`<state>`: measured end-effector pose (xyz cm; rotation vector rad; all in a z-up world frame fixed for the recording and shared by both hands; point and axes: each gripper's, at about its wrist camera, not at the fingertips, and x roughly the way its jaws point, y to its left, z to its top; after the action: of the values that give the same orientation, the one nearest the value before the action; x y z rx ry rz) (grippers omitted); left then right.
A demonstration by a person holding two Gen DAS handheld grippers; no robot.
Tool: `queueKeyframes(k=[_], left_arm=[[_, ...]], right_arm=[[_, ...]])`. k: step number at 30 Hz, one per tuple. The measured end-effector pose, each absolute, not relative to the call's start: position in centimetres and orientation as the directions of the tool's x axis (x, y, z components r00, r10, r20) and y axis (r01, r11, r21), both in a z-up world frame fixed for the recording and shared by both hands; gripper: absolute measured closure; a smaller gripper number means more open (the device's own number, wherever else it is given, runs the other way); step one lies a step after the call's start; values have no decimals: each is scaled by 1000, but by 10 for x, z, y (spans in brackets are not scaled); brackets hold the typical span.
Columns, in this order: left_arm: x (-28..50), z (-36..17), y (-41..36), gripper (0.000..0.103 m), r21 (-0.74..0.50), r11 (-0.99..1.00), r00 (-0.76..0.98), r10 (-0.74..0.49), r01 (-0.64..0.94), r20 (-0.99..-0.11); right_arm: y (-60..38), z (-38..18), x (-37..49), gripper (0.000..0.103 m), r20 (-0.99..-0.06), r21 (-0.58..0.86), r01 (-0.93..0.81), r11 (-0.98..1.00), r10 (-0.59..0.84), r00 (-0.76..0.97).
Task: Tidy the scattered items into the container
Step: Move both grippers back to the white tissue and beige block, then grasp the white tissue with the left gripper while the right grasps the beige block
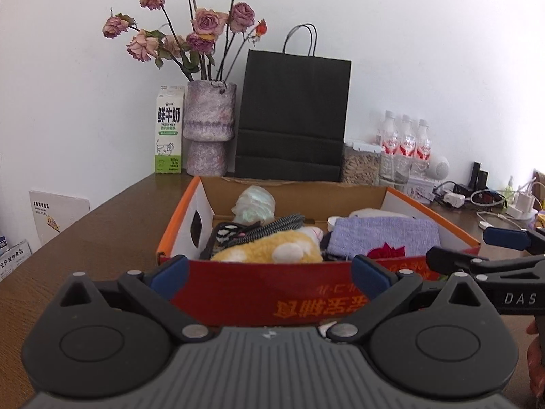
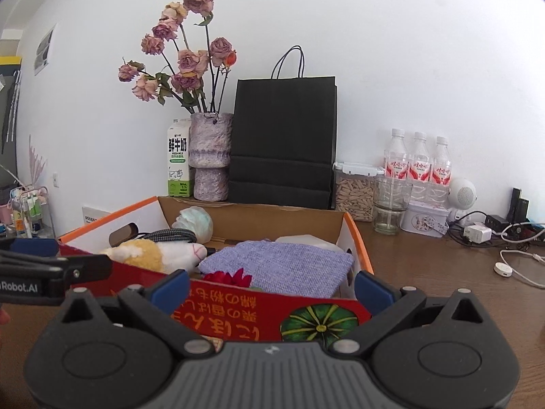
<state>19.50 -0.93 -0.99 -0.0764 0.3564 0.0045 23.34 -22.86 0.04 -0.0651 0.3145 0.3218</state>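
Both tongs stand spread and empty: the left gripper and the right gripper hang side by side just short of the near red wall of the cardboard box. Past that wall, straight ahead of the left jaws, lies a yellow plush toy; ahead of the right jaws, a lilac knitted cloth with a red flower at its near edge. Nothing loose shows on the wooden table nearby, so the tidying looks about finished. Next would be a search beyond the box for any stragglers.
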Motion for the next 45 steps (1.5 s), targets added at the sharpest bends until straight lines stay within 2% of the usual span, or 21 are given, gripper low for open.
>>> queueKeyframes(k=[5, 8, 13, 23, 26, 30, 35, 36, 38, 39, 40, 42, 45], left_arm=[[197, -21, -21, 0, -74, 997, 893, -54, 23, -447], [200, -29, -29, 0, -41, 999, 872, -8, -14, -489], [205, -36, -33, 0, -30, 999, 851, 15, -36, -525], [214, -41, -44, 0, -7, 1000, 821, 10, -18, -571], [215, -42, -46, 3, -3, 1000, 813, 5, -8, -583], [219, -45, -48, 21, -14, 1000, 789, -25, 21, -614], [218, -46, -49, 22, -7, 1000, 788, -23, 23, -615], [218, -46, -49, 27, -8, 1000, 790, -23, 23, -612], [216, -45, -48, 43, -9, 1000, 797, -25, 24, -603], [215, -45, -47, 57, -11, 1000, 800, -29, 28, -599], [214, -44, -47, 65, -16, 999, 802, -38, 35, -596], [213, -44, -44, 74, -23, 999, 804, -45, 38, -593], [212, -43, -38, 78, -53, 998, 805, -64, 40, -590]], right_arm=[[-236, -7, 231, 0, -362, 9, -347, 938, 326, 873], [-231, -13, 228, 0, -384, -29, -350, 936, 313, 869], [-227, -17, 221, 0, -406, -64, -383, 921, 326, 854], [-230, -18, 223, 0, -421, -40, -390, 920, 338, 841], [-230, -18, 224, 0, -428, -35, -389, 921, 338, 838], [-228, -19, 226, 0, -440, -38, -393, 919, 338, 832], [-228, -21, 230, 0, -463, -25, -394, 919, 339, 819], [-228, -21, 232, 0, -473, -21, -395, 918, 339, 813], [-227, -23, 234, 0, -489, -14, -395, 919, 338, 804], [-227, -23, 235, 0, -493, -11, -394, 919, 338, 801], [-228, -24, 236, 0, -497, -8, -393, 920, 337, 800], [-228, -25, 237, 0, -505, -3, -391, 920, 336, 795], [-227, -27, 241, 0, -526, 5, -391, 921, 335, 782]])
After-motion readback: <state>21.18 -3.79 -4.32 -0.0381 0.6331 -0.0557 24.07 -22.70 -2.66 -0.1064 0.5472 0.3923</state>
